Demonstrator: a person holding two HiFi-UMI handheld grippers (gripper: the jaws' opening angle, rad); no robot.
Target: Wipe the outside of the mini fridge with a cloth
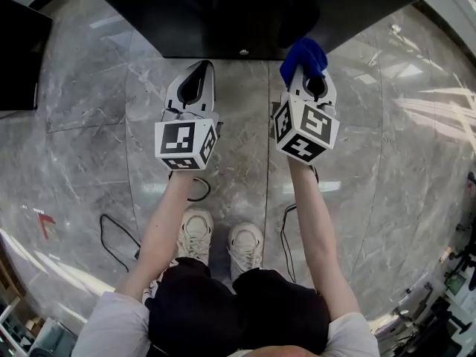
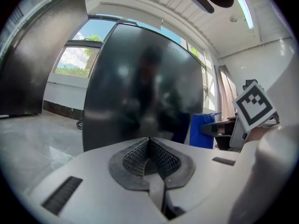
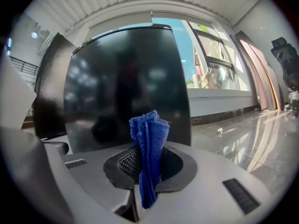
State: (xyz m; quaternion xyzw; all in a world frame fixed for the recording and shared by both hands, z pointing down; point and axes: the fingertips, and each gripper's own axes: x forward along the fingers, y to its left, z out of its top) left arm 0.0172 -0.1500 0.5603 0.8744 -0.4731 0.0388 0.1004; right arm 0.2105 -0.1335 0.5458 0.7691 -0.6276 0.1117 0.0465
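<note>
The black glossy mini fridge stands on the floor ahead of me; its dark front fills the left gripper view and the right gripper view. My right gripper is shut on a folded blue cloth, which sticks up between the jaws a short way from the fridge front. My left gripper is shut with nothing in it, also a little short of the fridge. The blue cloth shows at the right of the left gripper view.
Grey marble floor tiles lie all round. A second black unit stands at the far left. Black cables trail on the floor by my shoes. Windows and a low sill run along the right.
</note>
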